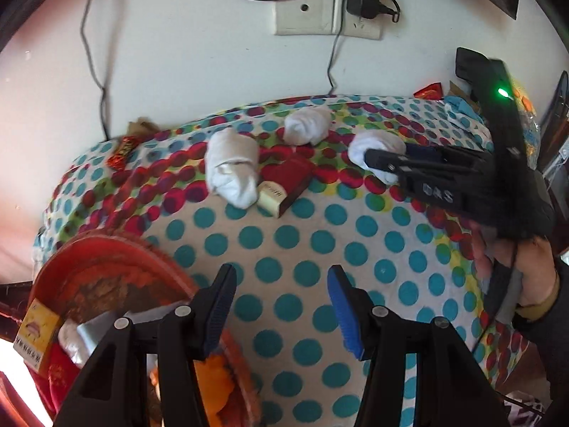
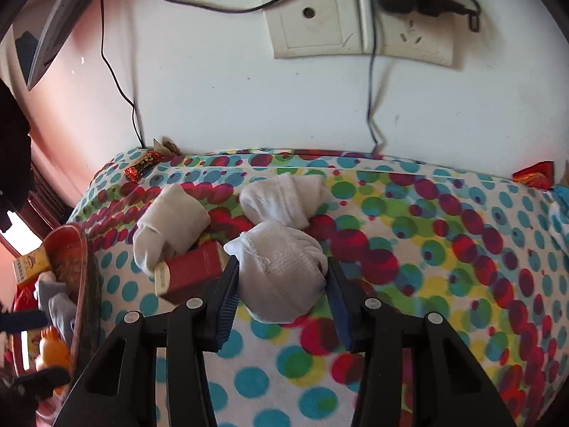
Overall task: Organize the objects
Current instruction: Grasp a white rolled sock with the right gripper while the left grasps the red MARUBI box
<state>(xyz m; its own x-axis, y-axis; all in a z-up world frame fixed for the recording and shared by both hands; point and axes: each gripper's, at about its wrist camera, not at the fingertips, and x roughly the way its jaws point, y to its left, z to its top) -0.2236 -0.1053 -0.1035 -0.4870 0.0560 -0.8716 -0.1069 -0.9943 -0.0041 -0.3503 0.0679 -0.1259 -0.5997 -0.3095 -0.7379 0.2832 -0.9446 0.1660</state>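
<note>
Three rolled white socks lie on a polka-dot cloth. My right gripper [image 2: 281,267] is open with its fingers around the nearest sock [image 2: 284,274], which sits between the pads. A second sock [image 2: 281,201] lies just behind it and a third [image 2: 167,227] to the left, against a red cigarette box [image 2: 192,272]. In the left wrist view the right gripper [image 1: 384,167] reaches that sock [image 1: 373,149] at the right. My left gripper [image 1: 281,281] is open and empty, above the cloth beside a red tray [image 1: 106,270].
The red tray [image 2: 67,252] at the left holds a yellow box [image 1: 35,334], grey socks and an orange toy. Candy wrappers [image 2: 142,167] lie at the cloth's far edge. A wall with sockets [image 2: 355,17] and hanging cables stands behind.
</note>
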